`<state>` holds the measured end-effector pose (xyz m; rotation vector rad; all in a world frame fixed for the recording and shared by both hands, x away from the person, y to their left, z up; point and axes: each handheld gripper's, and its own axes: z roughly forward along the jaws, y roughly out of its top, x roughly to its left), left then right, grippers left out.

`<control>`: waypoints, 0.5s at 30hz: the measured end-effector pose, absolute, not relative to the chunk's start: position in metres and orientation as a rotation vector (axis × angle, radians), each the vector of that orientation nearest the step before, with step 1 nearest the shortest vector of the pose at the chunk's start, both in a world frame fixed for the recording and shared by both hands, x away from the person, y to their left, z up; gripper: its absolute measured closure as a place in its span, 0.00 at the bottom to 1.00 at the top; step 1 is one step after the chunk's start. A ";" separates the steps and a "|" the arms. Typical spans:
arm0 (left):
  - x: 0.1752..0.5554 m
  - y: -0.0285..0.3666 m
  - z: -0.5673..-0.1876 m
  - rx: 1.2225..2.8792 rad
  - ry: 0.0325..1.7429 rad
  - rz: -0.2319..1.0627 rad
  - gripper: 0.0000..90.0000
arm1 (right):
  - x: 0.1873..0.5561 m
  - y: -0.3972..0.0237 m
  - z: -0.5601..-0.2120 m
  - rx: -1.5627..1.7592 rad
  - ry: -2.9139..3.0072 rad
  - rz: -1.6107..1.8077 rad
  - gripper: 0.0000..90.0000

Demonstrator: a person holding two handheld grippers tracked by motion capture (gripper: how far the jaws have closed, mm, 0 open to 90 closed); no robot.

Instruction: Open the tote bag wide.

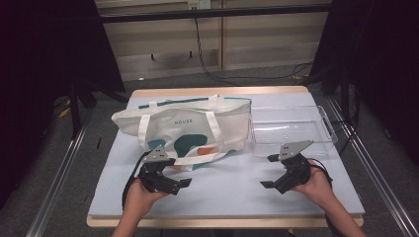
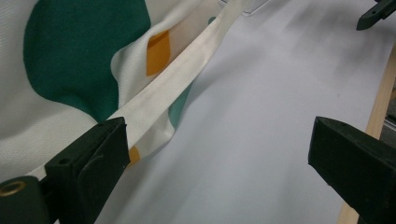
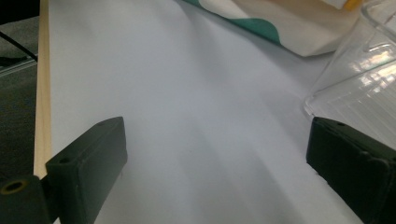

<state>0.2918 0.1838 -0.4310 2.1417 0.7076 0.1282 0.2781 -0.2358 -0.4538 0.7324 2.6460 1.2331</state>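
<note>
**Pale blue counter, tote bag untouched, both tongs wide open**

Dim workspace, dark curtains at both sides, cables trailing across a grey floor behind. At centre, a counter [image 1: 217, 197] topped with a pale blue mat over a wooden edge. On its upper-left half, a cream tote bag [image 1: 183, 128] lying flat on its side, printed with teal and orange blobs and small lettering, white straps draped down its face. Just right of it, an empty clear plastic bin [image 1: 291, 129], close beside the bag's end.

Judged as barely begun: nothing gripped, nothing lifted, bag lying closed and slack, bin holding nothing. Left tongs [image 1: 184, 181] at lower left, just below the bag's bottom edge, jaws spread wide with nothing between; in the left gripper view, one cream strap [image 2: 177, 79] running diagonally past the left jaw, close but not pinched. Right tongs [image 1: 269, 170] at lower right, just below the bin's near corner, likewise gaping and holding nothing.

Probably still ahead: taking hold of a strap or the bag's opening.
</note>
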 end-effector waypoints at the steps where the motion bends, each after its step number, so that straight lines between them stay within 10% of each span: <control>1: 0.292 0.184 -0.431 2.144 0.707 0.127 0.06 | 0.278 -0.234 -0.453 0.732 2.645 1.233 0.05; 15: 0.295 0.184 -0.415 2.153 0.682 0.121 0.06 | 0.284 -0.218 -0.440 0.718 2.651 1.285 0.06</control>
